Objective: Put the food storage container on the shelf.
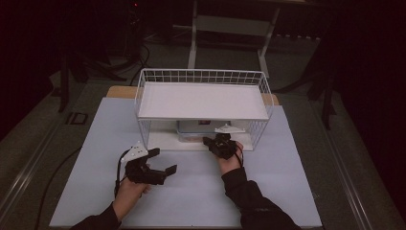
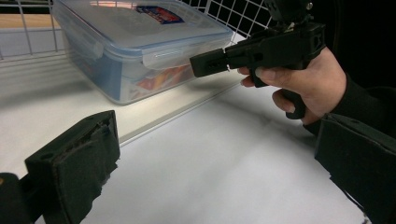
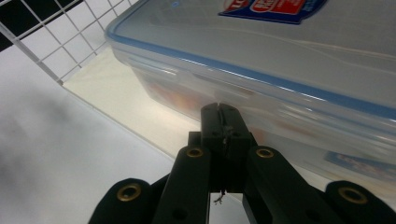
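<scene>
A clear plastic food box with a blue-rimmed lid and a red and blue label stands on the lower board of a white wire rack, under its upper shelf. The right gripper is shut, with nothing between its jaws. In the right gripper view its tips are at the box's front wall just under the lid rim; I cannot tell if they touch. The left gripper view shows the same gripper beside the lid's front flap of the box. The left gripper is open over the table, left of the rack's front, with nothing in it.
The rack stands at the far middle of a pale blue table top. Its wire side walls flank the lower opening. Dark floor, cables and a frame lie beyond the table. A black sleeve comes in from the bottom.
</scene>
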Motion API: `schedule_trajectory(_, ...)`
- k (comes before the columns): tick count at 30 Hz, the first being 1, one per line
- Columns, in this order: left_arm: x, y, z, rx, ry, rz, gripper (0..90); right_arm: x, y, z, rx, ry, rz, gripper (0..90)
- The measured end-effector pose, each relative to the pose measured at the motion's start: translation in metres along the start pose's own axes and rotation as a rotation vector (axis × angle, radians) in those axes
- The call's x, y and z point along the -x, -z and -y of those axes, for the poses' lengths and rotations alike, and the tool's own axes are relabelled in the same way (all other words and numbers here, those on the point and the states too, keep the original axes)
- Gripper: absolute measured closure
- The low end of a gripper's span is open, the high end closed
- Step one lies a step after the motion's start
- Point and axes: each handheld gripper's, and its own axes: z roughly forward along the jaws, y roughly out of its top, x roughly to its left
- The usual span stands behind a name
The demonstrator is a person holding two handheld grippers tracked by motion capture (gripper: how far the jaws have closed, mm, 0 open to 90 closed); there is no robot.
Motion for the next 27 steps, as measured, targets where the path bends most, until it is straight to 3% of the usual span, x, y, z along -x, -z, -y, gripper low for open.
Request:
schedule_trajectory(11,0.002,0.001,-0.001,0.001,-0.01,0.002,0.0,-0.009,0.002,0.003,-0.003,0.011,-0.022,86.7)
schedule_trajectory(17,0.002,0.002,-0.002,0.002,-0.012,0.002,0.0,-0.014,0.013,0.006,0.006,0.01,-0.029,77.5)
schedule_trajectory(20,0.003,0.002,-0.002,-0.002,-0.02,0.005,0.0,-0.017,0.018,0.007,0.009,0.033,-0.031,66.5)
schedule_trajectory(21,0.003,0.002,-0.002,-0.002,-0.02,0.005,0.0,-0.017,0.018,0.007,0.009,0.033,-0.031,66.5)
schedule_trajectory(22,0.003,0.003,-0.002,-0.004,-0.027,0.001,0.0,-0.018,0.022,0.007,0.023,0.035,-0.041,56.0)
schedule_trajectory(25,0.004,0.004,-0.002,-0.004,-0.03,0.0,0.0,-0.019,0.025,0.009,0.032,0.03,-0.05,48.6)
schedule_trajectory(27,0.004,0.006,-0.002,-0.006,-0.033,-0.001,0.0,-0.022,0.03,0.01,0.044,0.036,-0.062,38.4)
